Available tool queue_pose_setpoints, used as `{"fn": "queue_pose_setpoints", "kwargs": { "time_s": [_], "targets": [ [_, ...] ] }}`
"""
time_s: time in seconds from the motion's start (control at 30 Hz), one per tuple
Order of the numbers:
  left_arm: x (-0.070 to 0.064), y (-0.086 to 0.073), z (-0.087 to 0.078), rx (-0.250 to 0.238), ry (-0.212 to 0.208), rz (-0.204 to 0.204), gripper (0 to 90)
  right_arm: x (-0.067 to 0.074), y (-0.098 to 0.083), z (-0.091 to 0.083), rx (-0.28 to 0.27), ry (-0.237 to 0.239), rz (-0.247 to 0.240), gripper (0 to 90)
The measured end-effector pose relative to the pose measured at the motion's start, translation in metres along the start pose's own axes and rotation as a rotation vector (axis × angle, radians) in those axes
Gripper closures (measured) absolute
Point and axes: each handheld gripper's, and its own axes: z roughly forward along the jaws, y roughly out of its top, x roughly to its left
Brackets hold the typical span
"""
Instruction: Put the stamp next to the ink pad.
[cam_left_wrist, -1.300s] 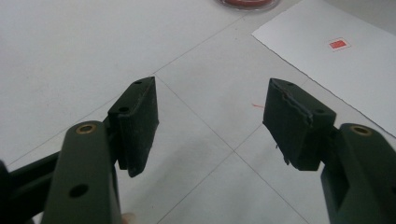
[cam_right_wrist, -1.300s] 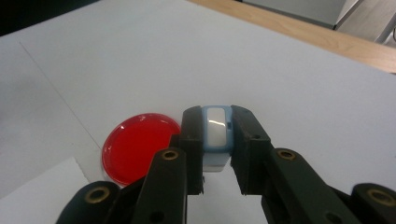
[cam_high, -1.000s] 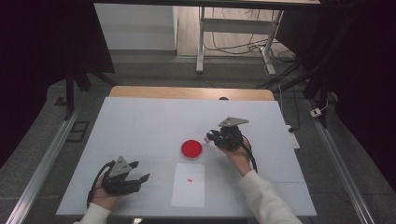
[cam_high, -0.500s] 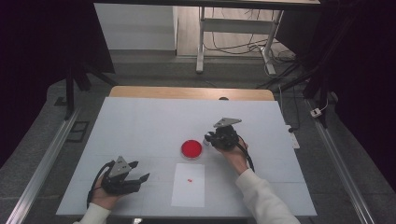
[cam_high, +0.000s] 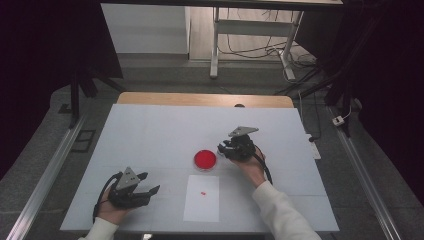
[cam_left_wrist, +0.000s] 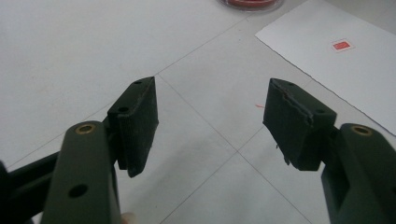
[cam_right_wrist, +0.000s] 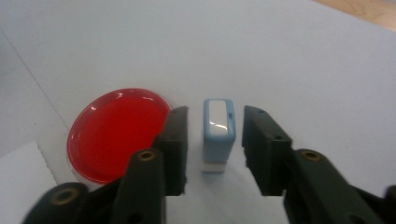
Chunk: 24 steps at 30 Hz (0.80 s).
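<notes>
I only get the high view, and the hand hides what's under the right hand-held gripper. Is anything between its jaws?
Observer: Yes. A small light-blue stamp stands upright between the jaws of the right hand-held gripper, with a gap on each side.
Operator: How close is the red dish?
Observer: The red dish lies beside the stamp, just past one jaw, not touching it.
Operator: And the left one?
Observer: The left hand-held gripper is wide open with nothing between its jaws.
</notes>
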Motion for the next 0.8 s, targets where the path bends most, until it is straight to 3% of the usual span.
{"fn": "queue_pose_setpoints", "kwargs": {
  "time_s": [0.17,0.37,0.8],
  "targets": [
    [0.001,0.0,0.0,0.001,0.002,-0.001,35.2,0.0,0.001,-0.005,-0.039,-0.007,0.002,50.0],
    [0.001,0.0,0.0,0.0,0.004,-0.003,35.2,-0.003,0.001,-0.016,-0.087,-0.004,0.023,44.9],
    [0.003,0.0,0.002,-0.01,0.008,-0.008,35.2,-0.001,-0.016,-0.046,-0.135,-0.004,-0.009,42.8]
  ]
}}
